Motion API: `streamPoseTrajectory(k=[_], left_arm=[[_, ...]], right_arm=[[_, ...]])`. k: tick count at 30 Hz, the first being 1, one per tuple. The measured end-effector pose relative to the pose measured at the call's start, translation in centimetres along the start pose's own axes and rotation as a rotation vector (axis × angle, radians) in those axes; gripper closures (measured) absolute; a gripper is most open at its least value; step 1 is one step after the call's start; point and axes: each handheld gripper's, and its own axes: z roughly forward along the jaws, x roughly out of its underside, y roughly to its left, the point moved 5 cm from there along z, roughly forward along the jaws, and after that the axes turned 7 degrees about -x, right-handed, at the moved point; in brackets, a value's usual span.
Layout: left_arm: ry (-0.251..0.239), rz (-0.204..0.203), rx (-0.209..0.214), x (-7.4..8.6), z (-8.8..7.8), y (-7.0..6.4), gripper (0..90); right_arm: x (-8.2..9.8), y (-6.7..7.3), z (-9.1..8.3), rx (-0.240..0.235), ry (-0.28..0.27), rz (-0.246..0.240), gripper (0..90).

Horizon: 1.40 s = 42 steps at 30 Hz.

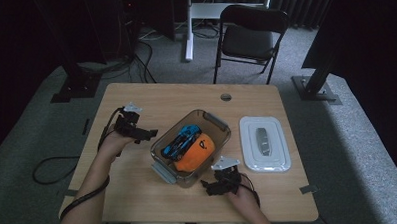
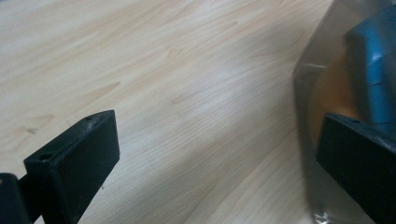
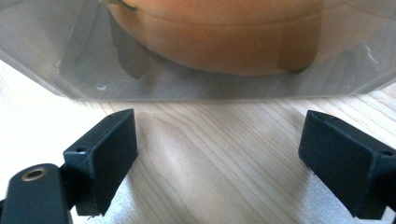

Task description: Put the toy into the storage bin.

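Two handheld grippers flank a clear container on a wooden table.

Nearest, the right gripper (image 1: 205, 184), jaws spread, empty, sits just beside the container (image 1: 213, 122) holding an orange toy (image 1: 194, 153) and blue car (image 1: 181, 141); the left gripper (image 1: 150, 134), also spread, is alongside; the lid (image 1: 264, 142) lies right.

We see the table (image 1: 151, 98) with the container (image 1: 214, 122) near its middle. In the container the toy car (image 1: 181, 141) lies toward the left and far side, and the cap (image 1: 195, 154) lies just beside it, toward the right and near side. To the right of the container, apart from it, the lid (image 1: 249, 145) lies flat on the table. Our left gripper (image 1: 146, 135) sits just left of the container; our right gripper (image 1: 209, 186) sits on its near side, close to its wall. Behind the table a chair (image 1: 249, 35) stands on the floor (image 1: 32, 128).
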Motion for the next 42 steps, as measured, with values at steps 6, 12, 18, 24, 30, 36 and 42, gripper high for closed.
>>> streamPoseTrajectory(k=[6, 12, 18, 24, 30, 36, 42], left_arm=[[0.020, -0.007, 0.016, 1.2, 2.1, -0.1, 0.8], [0.046, -0.007, 0.014, 2.1, 4.2, -0.1, 0.8], [0.053, 0.003, 0.026, 2.4, 5.7, -0.9, 0.7], [0.055, 0.027, 0.034, 2.2, 6.2, -1.7, 0.8], [0.041, 0.037, 0.040, 2.1, 6.0, -2.4, 0.8], [0.038, 0.036, 0.026, 2.3, 5.6, -2.4, 1.2], [0.038, 0.031, 0.031, 2.9, 4.9, -2.9, 1.2]], right_arm=[[0.1, -0.5, -0.4, 0.005, -0.003, 0.028, 11.1], [-0.1, -1.3, -1.4, 0.042, -0.022, 0.049, 11.1], [-0.8, -2.5, -1.9, 0.095, -0.042, 0.086, 11.1], [-1.3, -3.1, -2.0, 0.115, -0.047, 0.114, 11.1], [-1.3, -3.7, -2.2, 0.168, -0.059, 0.154, 11.2], [-1.5, -4.1, -2.5, 0.192, -0.062, 0.150, 11.2], [-1.6, -4.4, -2.4, 0.193, -0.061, 0.154, 11.2]])
